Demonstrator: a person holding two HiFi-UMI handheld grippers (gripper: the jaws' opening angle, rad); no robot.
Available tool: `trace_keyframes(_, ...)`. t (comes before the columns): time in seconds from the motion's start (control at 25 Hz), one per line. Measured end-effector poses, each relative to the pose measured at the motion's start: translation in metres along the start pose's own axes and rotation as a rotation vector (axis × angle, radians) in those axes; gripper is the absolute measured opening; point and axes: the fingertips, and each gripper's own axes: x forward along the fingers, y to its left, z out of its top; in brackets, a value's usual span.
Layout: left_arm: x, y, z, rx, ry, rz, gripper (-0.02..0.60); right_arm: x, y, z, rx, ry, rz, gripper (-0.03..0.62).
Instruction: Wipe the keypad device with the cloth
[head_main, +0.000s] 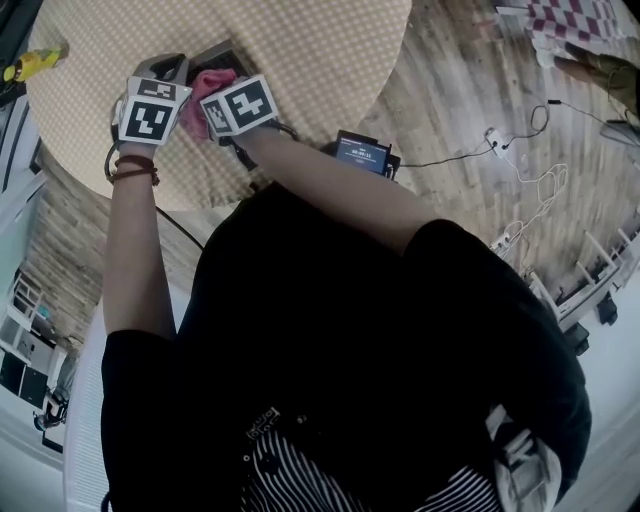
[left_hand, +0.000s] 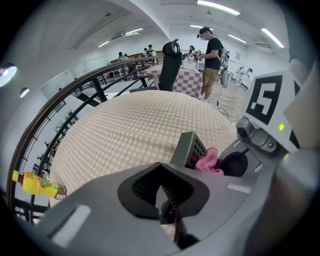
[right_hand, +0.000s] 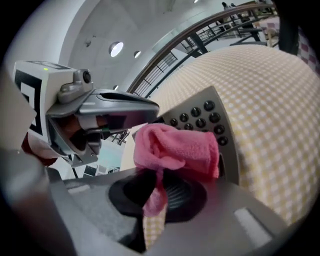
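Currently: cloth (right_hand: 175, 147) on keypad (right_hand: 205, 117), right gripper (right_hand: 160, 192) clamped on it

Keypad sits tilted on the checked table (head_main: 300, 60), near the edge on my side. Pink cloth is bunched against the keys, one fold pinched between my right jaws. Left gripper (left_hand: 162, 192) is just beside, at the keypad's other edge, jaws down to a narrow slit. I can't make out what's in it. Yellow bottle (left_hand: 37, 185) lies well apart at the rim.
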Motion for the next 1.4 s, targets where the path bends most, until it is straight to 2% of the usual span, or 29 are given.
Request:
trace_keyframes(0.16, 0.0, 0.001, -0.002, -0.027, -0.006, 0.004, 0.003, 0.004, -0.01, -0.017, -0.004, 0.039, -0.016, 0.048)
trace_keyframes(0.32, 0.0, 0.0, 0.005, 0.005, -0.027, 0.014, 0.003, 0.004, -0.018, -0.028, 0.033, 0.07, -0.025, 0.048)
trace_keyframes(0.44, 0.0, 0.001, 0.006, 0.004, -0.03, 0.025, 0.003, 0.004, -0.019, -0.029, 0.019, 0.083, -0.044, 0.048)
trace_keyframes(0.6, -0.001, -0.001, 0.002, 0.006, -0.006, 0.024, 0.003, -0.006, -0.001, -0.003, -0.027, 0.002, -0.015, 0.048)
trace_keyframes(0.72, -0.001, -0.002, -0.001, 0.009, 0.005, -0.013, 0.005, -0.014, 0.019, 0.027, -0.076, -0.067, 0.031, 0.048)
trace_keyframes(0.84, -0.002, 0.001, -0.005, -0.016, 0.017, -0.037, 0.005, -0.014, 0.023, 0.039, -0.099, -0.066, 0.042, 0.048)
trace_keyframes(1.0, -0.003, -0.004, -0.004, 0.115, 0.041, 0.001, 0.005, -0.009, 0.018, 0.034, -0.055, -0.056, 0.059, 0.048)
trace_keyframes(1.16, -0.001, -0.004, -0.002, 0.101, 0.032, 0.011, 0.005, -0.005, 0.014, 0.026, -0.012, -0.043, 0.071, 0.048)
trace_keyframes(1.4, -0.001, -0.005, -0.003, 0.107, 0.035, 0.02, 0.005, 0.004, -0.001, -0.008, -0.013, 0.02, 0.047, 0.048)
